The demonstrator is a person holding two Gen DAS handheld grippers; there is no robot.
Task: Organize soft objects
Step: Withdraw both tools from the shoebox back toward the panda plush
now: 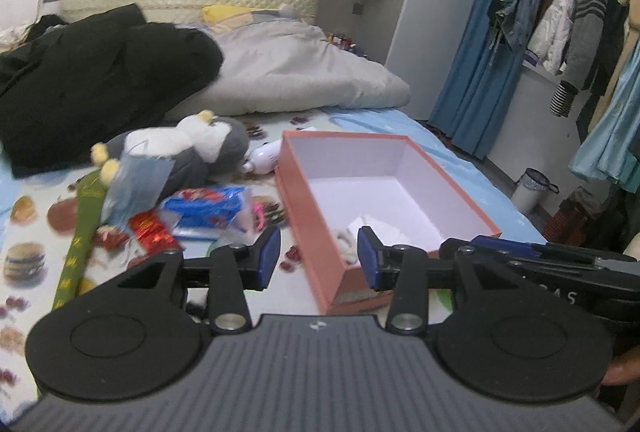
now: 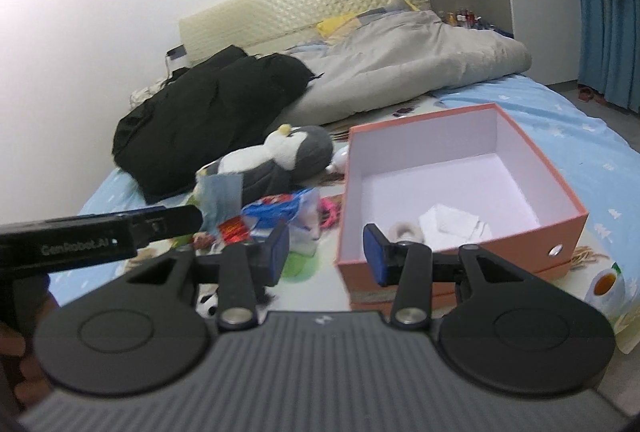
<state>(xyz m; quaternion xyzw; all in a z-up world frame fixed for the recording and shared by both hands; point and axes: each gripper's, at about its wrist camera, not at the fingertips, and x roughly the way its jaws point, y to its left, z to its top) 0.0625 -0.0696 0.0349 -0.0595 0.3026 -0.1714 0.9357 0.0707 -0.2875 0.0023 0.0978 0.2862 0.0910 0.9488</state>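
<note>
An orange box (image 1: 348, 156) (image 2: 540, 244) with a white inside stands open on the bed. In it lie a folded white cloth (image 1: 376, 226) (image 2: 452, 224) and a small fluffy pale thing (image 1: 344, 236) (image 2: 404, 230). Left of the box lies a grey-and-white penguin plush (image 1: 200, 148) (image 2: 280, 156) with a blue face mask (image 1: 140, 180) (image 2: 220, 192) against it. My left gripper (image 1: 318, 258) is open over the box's near left corner, nothing between its pads. My right gripper (image 2: 327, 254) is open and empty above the box's near left edge. Each gripper shows at the edge of the other's view.
A blue plastic packet (image 1: 208, 208) (image 2: 276, 208), a red packet (image 1: 154, 232), a green strip (image 1: 80, 240) and a pink item (image 1: 259, 214) litter the sheet by the plush. A black coat (image 1: 100, 80) and grey duvet (image 1: 300, 72) fill the bed's far end. Hanging clothes (image 1: 580, 12) and a bin (image 1: 532, 188) stand right.
</note>
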